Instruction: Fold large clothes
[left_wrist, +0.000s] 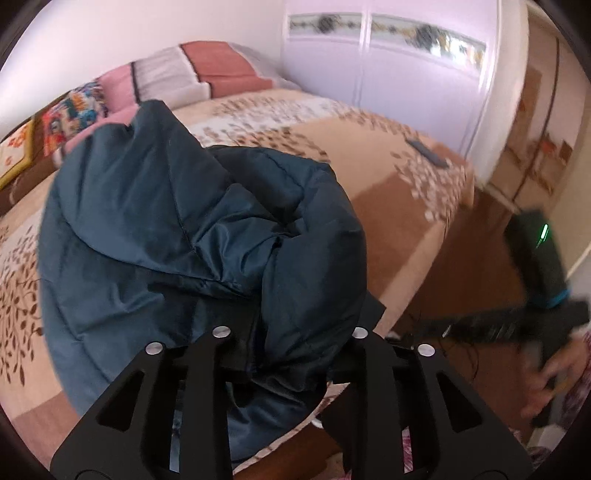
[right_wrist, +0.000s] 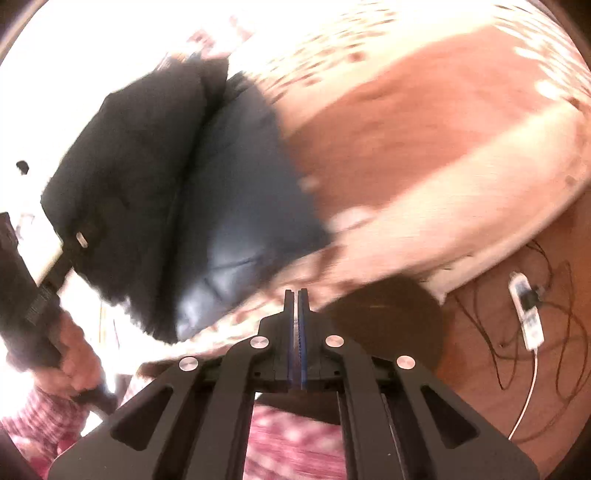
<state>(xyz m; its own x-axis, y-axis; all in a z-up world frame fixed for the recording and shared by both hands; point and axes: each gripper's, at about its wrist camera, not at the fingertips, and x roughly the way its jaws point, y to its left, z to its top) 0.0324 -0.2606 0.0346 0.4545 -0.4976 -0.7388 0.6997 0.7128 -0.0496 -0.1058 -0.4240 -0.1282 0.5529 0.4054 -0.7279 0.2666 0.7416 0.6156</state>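
Note:
A dark blue padded jacket lies bunched on the bed, near its front edge. One fold is draped over my left gripper and hides its fingertips. The cloth runs down between the jaws and looks pinched there. In the right wrist view the jacket rises at its left edge to the left gripper, which a hand holds. My right gripper is shut with its blue pads together and nothing between them. It hangs over the bed's front edge, to the right of the jacket. The left wrist view shows the right gripper blurred at the far right.
The bed has a beige and brown leaf-patterned cover. Pillows lie at its head and a dark remote near its far corner. A white wardrobe stands behind. On the wooden floor, a white device lies among loose cables.

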